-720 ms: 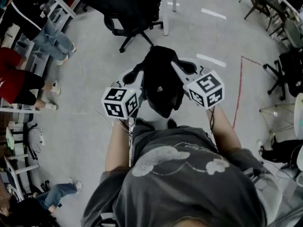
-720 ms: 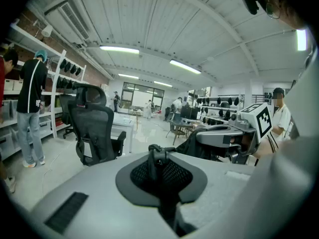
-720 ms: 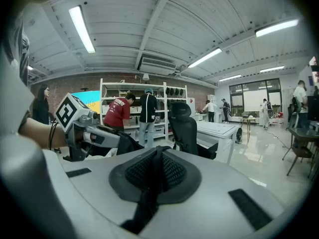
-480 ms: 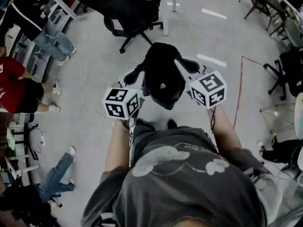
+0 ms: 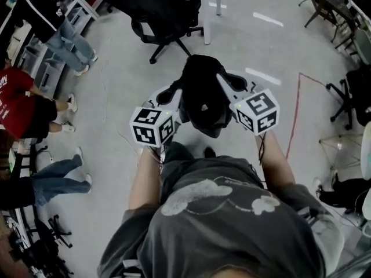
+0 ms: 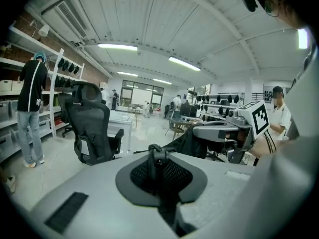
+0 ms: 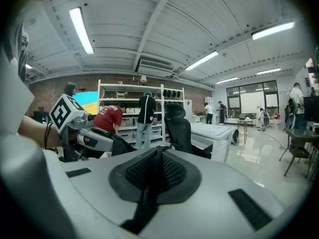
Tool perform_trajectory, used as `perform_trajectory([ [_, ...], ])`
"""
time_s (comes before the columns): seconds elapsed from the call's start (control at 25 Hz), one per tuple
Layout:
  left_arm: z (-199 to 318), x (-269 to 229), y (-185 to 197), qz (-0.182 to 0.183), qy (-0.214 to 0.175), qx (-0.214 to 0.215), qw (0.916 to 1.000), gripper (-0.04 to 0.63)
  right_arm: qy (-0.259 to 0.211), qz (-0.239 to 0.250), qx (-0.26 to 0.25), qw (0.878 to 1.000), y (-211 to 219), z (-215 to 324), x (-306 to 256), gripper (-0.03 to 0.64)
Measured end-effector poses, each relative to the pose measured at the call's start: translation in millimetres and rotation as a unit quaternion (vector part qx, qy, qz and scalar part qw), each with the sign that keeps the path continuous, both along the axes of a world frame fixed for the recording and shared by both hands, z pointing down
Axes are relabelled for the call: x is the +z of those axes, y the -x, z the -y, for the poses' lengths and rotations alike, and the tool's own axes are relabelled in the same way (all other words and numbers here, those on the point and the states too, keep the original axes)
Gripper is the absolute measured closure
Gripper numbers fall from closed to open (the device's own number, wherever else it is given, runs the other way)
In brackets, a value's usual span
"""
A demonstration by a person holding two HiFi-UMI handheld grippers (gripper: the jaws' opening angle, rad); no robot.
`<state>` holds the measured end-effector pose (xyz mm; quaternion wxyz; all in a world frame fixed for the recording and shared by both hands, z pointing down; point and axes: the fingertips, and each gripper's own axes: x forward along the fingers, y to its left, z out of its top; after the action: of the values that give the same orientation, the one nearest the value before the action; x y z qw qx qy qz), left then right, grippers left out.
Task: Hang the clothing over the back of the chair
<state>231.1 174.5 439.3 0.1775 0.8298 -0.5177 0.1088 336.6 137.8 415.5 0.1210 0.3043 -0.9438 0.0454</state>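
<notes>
A black garment [image 5: 203, 100] hangs bunched between my two grippers, in front of my chest. My left gripper [image 5: 175, 89] is shut on its left edge, and a fold of dark cloth [image 6: 155, 156] shows pinched between the closed jaws. My right gripper [image 5: 222, 80] is shut on the right edge, with a black strip of cloth [image 7: 157, 156] in its jaws. The black office chair [image 5: 157, 17] stands ahead on the floor, apart from the garment, its high back [image 6: 88, 117] upright. It also shows in the right gripper view [image 7: 178, 128].
A white desk [image 5: 204, 4] stands just behind the chair. People stand by shelving [image 5: 35, 68] at the left. More black chairs [image 5: 351, 91] sit at the right, beside a red line [image 5: 295, 106] on the grey floor.
Both grippers have shifted slightly right and forward with the garment, whose lower end has risen a little. The people at the left have moved about.
</notes>
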Motion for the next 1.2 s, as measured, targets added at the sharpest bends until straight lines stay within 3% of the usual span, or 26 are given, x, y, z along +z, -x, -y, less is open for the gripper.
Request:
perform_trajectory([
  [0.36,19,15,3,0.000,0.029,0.012,0.9995,0.595,0.035,0.014,0.021,0.999,-1,32,21,0.623],
  [0.56,57,17,15,-0.003,0.033,0.031,0.9990,0.595,0.036,0.019,0.037,0.998,3,64,21,0.623],
  [0.84,140,-3,40,-0.017,-0.008,0.061,0.9980,0.595,0.001,0.013,0.065,0.998,29,139,-1,0.623],
  [1.2,259,-40,76,-0.008,-0.041,0.134,0.9901,0.595,-0.025,0.017,0.152,0.988,53,250,-48,0.623],
])
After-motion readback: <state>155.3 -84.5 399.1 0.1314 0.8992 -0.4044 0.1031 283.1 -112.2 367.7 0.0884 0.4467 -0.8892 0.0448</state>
